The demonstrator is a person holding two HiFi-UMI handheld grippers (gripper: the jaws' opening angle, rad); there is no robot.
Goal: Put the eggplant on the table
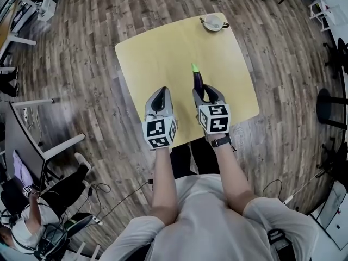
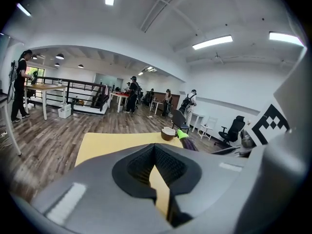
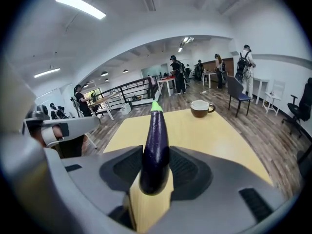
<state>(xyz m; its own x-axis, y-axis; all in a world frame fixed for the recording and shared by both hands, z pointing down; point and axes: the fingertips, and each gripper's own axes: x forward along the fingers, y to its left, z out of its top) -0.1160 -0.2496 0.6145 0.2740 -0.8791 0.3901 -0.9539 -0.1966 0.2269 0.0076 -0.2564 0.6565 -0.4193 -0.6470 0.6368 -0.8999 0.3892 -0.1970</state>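
- The right gripper (image 3: 155, 177) is clamped on the eggplant (image 3: 155, 145). Its pads (image 3: 187, 165) are pressed on both flanks of the blunt purple end, and the rest of the body is left sticking out toward 12 o'clock, green tip foremost.
- The left gripper (image 2: 155, 155) is seen closed, its pad tips together with nothing between them. It is held just beside the right one, at its 9 o'clock.
- The eggplant is carried over the table (image 1: 163, 53), near the 6 o'clock edge. Bare yellow top is seen under it in the right gripper view, so it is judged not yet set down.
- A cup (image 1: 213, 23) is stood at the table's 1 o'clock corner, well apart from the eggplant.
- Handling, as a judgement:
  - The eggplant is small and probably light.
  - The skin is glossy, so a slip between the pads is possible.
  - The body looks firm, though it could be marked by a hard squeeze.
  - A hold nearer the middle would balance it better than the present end grip.
  - Being round, it may roll once released, so it is best laid on its side.
- The pad contact is shown only in the right gripper view; in the head view it is covered by the gripper's own body.
- The eggplant's place over the table is given only by the head view.
- The closed left jaws are shown plainly only in the left gripper view, where the green tip appears at 1 o'clock, beside the cup.
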